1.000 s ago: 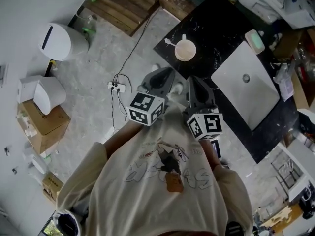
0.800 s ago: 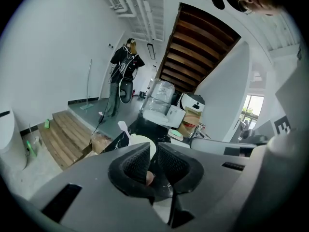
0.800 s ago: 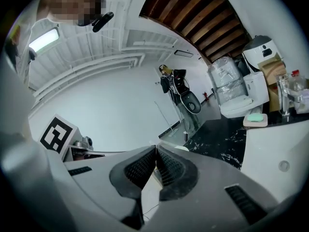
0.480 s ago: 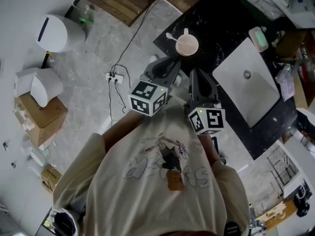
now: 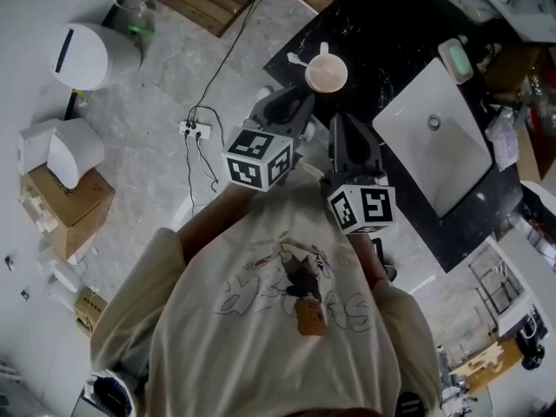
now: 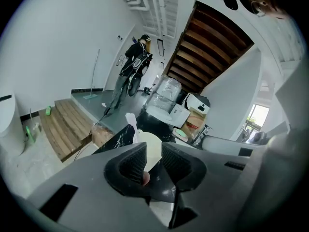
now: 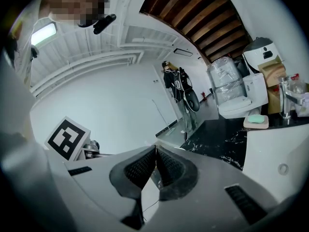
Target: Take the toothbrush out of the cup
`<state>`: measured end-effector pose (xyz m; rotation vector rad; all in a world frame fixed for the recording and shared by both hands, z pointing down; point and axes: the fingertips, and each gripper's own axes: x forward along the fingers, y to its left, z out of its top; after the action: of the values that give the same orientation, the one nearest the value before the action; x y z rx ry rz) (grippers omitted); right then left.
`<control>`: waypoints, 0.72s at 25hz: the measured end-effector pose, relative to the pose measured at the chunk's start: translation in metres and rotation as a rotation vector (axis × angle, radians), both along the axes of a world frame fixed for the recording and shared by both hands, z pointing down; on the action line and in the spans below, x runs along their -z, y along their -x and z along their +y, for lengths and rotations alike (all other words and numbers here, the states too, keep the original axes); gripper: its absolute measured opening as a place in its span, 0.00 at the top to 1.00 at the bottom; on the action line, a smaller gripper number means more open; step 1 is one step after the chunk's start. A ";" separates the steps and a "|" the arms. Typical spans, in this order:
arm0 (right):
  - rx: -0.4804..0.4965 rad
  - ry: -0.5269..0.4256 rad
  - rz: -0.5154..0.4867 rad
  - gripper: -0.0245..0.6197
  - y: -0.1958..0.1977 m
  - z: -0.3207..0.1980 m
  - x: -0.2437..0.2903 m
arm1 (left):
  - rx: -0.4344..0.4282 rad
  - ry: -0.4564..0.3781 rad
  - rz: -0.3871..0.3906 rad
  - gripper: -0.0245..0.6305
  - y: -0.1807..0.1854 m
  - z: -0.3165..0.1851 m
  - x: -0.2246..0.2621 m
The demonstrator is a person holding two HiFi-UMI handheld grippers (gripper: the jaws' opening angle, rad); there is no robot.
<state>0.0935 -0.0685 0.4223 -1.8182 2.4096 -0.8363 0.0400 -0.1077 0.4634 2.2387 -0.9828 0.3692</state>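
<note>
Only in gripper views — left gripper (image 6: 153, 151) jaws apart; right gripper (image 7: 155, 152) jaws clenched, empty.

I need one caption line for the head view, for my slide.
From above: open left gripper and shut right gripper near a cup holding a toothbrush on the black counter.

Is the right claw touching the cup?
Apart. The head view shows bare black countertop between the right claw and the cup; the right gripper view shows its jaws shut, empty.
</note>
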 end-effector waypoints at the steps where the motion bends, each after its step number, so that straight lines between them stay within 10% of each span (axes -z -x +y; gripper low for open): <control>1: -0.002 0.006 0.001 0.93 0.000 -0.001 -0.002 | 0.008 0.006 0.001 0.82 0.001 -0.002 -0.002; 18: -0.034 0.035 0.036 0.93 -0.007 -0.009 -0.010 | 0.122 0.046 0.049 0.82 0.004 -0.034 -0.020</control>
<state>0.1009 -0.0778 0.4320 -1.8967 2.3931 -0.8562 0.0356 -0.1419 0.4834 2.1250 -1.0683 0.2792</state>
